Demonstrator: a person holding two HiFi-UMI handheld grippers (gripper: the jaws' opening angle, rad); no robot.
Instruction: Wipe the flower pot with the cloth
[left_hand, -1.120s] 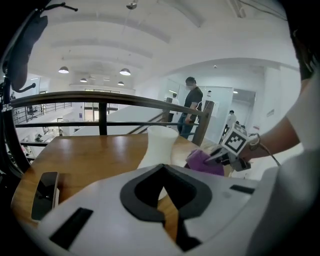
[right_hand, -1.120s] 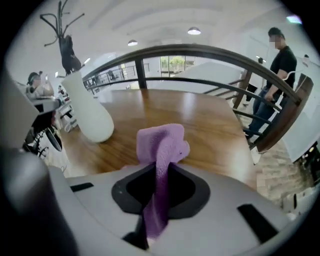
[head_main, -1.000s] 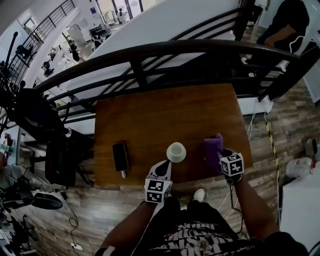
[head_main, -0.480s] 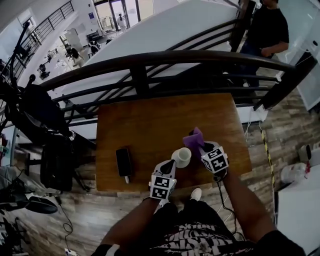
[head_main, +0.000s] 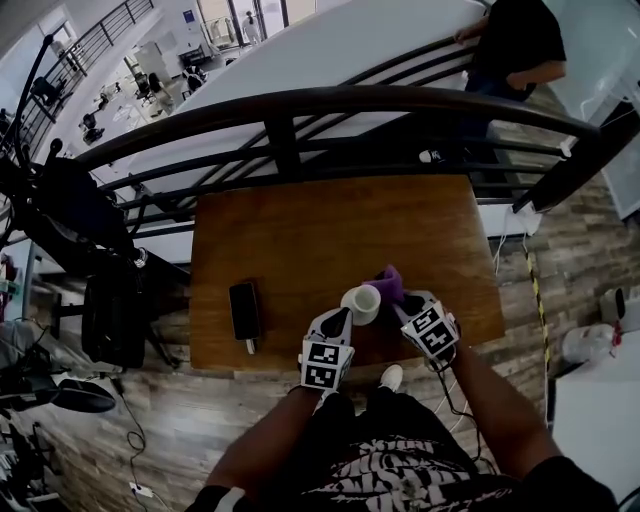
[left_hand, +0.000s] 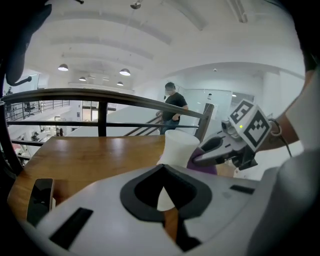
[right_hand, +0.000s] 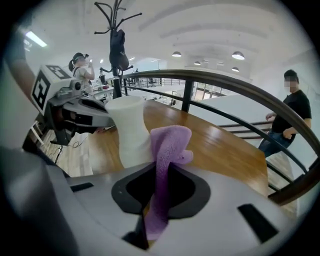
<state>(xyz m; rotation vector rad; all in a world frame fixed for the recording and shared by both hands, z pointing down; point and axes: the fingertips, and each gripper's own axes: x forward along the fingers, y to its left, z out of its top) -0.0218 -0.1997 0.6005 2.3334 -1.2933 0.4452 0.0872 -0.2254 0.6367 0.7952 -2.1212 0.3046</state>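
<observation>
— In the head view, where do we see the flower pot (head_main: 360, 303)?
— Lower middle of the bench (head_main: 330, 230), between our left gripper (head_main: 336, 322) and right gripper (head_main: 403, 308), with the purple cloth (head_main: 388, 285) just to its upper right.
— And the left gripper view?
— Our fingers meet at the tips, and the pot stands upright just beyond them.
— The right gripper view?
— Our fingers pinch the cloth, which stands up at centre frame, just beside the pot.

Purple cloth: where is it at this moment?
Head view, near the front edge of the table: the purple cloth is clamped in the right gripper, just right of the white flower pot.
</observation>
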